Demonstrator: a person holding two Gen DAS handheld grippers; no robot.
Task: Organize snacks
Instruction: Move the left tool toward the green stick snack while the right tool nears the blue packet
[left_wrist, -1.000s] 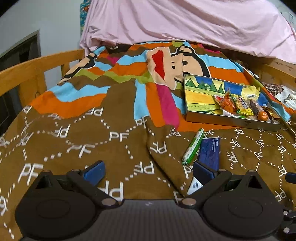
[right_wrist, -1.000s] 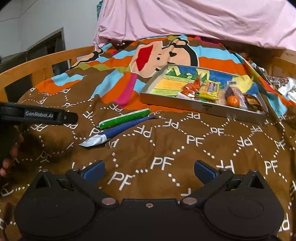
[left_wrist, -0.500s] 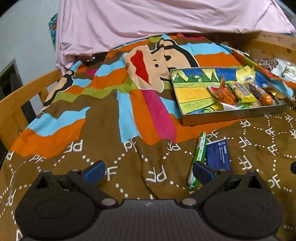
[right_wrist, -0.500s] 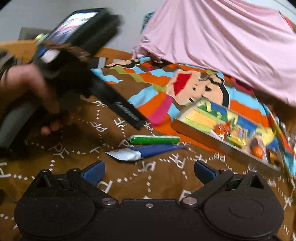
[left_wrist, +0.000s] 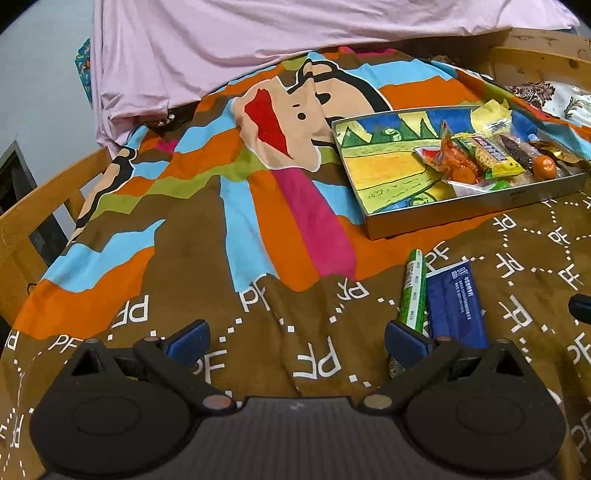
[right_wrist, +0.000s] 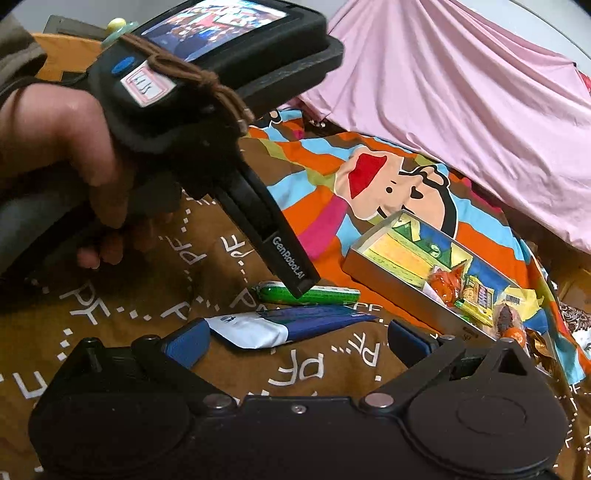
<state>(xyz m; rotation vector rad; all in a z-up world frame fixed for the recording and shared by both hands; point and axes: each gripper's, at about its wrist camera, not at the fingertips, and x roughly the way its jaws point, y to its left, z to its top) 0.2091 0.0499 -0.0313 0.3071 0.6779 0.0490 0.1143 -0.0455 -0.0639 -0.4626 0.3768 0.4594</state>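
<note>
A green snack stick (left_wrist: 413, 291) and a dark blue packet (left_wrist: 456, 304) lie side by side on the brown blanket. Both show in the right wrist view, stick (right_wrist: 325, 295) and packet (right_wrist: 295, 325). A metal tray (left_wrist: 476, 205) beyond them holds several wrapped snacks at its right end. My left gripper (left_wrist: 295, 341) is open and empty, its right finger just over the near end of the stick. My right gripper (right_wrist: 297, 341) is open and empty, low before the packet. The left gripper's finger (right_wrist: 284, 258) reaches down to the stick in the right wrist view.
The blanket (left_wrist: 207, 229) covers a bed with a wooden rail (left_wrist: 48, 192) along the left. A pink sheet (left_wrist: 258, 40) is heaped at the back. The tray's left half (left_wrist: 384, 166) shows its painted bottom. The person's hand (right_wrist: 55, 147) holds the left gripper.
Both grippers have moved in toward the stick and packet. The left gripper swung right and forward; in the right wrist view it now fills the upper left, its finger at the stick.
</note>
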